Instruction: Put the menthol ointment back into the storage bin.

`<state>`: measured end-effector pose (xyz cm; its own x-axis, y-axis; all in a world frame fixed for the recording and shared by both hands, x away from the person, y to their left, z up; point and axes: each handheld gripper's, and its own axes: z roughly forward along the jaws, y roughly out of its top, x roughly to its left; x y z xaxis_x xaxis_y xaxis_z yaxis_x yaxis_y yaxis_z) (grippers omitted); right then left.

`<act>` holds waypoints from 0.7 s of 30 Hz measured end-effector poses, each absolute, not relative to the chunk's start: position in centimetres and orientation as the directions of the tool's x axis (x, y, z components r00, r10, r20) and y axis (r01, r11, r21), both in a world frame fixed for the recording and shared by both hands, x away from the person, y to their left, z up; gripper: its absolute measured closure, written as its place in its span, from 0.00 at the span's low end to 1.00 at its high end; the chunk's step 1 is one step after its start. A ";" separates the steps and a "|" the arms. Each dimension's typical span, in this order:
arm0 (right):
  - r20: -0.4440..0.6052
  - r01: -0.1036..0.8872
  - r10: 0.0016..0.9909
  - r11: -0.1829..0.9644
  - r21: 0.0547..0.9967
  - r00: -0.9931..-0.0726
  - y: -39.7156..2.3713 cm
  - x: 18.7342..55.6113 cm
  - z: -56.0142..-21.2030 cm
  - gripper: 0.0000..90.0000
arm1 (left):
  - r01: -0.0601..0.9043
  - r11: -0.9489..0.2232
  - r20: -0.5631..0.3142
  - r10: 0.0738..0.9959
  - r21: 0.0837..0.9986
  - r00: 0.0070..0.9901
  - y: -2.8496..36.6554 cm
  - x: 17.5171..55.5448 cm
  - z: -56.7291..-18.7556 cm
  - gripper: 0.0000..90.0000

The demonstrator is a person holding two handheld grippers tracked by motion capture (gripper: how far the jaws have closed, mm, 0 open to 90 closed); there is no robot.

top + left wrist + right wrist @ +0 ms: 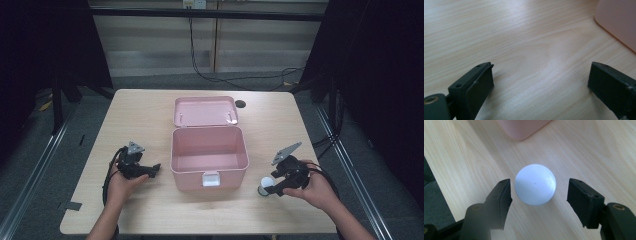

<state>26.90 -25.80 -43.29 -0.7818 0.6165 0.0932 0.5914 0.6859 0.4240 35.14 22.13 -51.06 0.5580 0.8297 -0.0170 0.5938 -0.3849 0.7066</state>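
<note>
From the high view you look forward and down on the whole light wooden table (145,115), from above your own side. The left gripper view sits very near the tabletop and faces along it to a corner of the open pink plastic box (619,22). The right gripper view looks down closely; its top edge shares this box (522,128) with the other 2 views.
</note>
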 end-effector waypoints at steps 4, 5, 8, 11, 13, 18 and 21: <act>0.101 0.595 0.613 0.694 0.406 -0.784 -25.6 27.0 -43.6 0.39 | 0.592 -0.387 -0.015 0.829 0.707 0.559 22.1 35.1 -51.1 0.06; 0.097 0.594 0.612 0.698 0.401 -0.785 -25.5 27.0 -43.6 0.39 | 0.593 -0.385 -0.017 0.829 0.707 0.558 22.1 35.1 -51.1 0.06; 0.100 0.596 0.611 0.704 0.385 -0.786 -25.2 27.1 -43.8 0.40 | 0.593 -0.385 -0.017 0.829 0.707 0.558 22.1 35.1 -51.1 0.06; 0.100 0.594 0.606 0.713 0.373 -0.789 -24.9 27.2 -43.9 0.42 | 0.593 -0.384 -0.016 0.830 0.708 0.557 22.1 35.1 -51.1 0.06; 0.094 0.592 0.604 0.718 0.367 -0.791 -24.8 27.2 -43.9 0.42 | 0.593 -0.384 -0.016 0.830 0.708 0.557 22.1 35.1 -51.1 0.06; 0.093 0.586 0.597 0.728 0.355 -0.797 -24.6 27.4 -44.1 0.45 | 0.593 -0.384 -0.016 0.830 0.708 0.557 22.1 35.1 -51.1 0.06; 0.098 0.592 0.600 0.727 0.349 -0.794 -24.6 27.4 -44.2 0.46 | 0.593 -0.385 -0.017 0.829 0.707 0.558 22.1 35.1 -51.1 0.06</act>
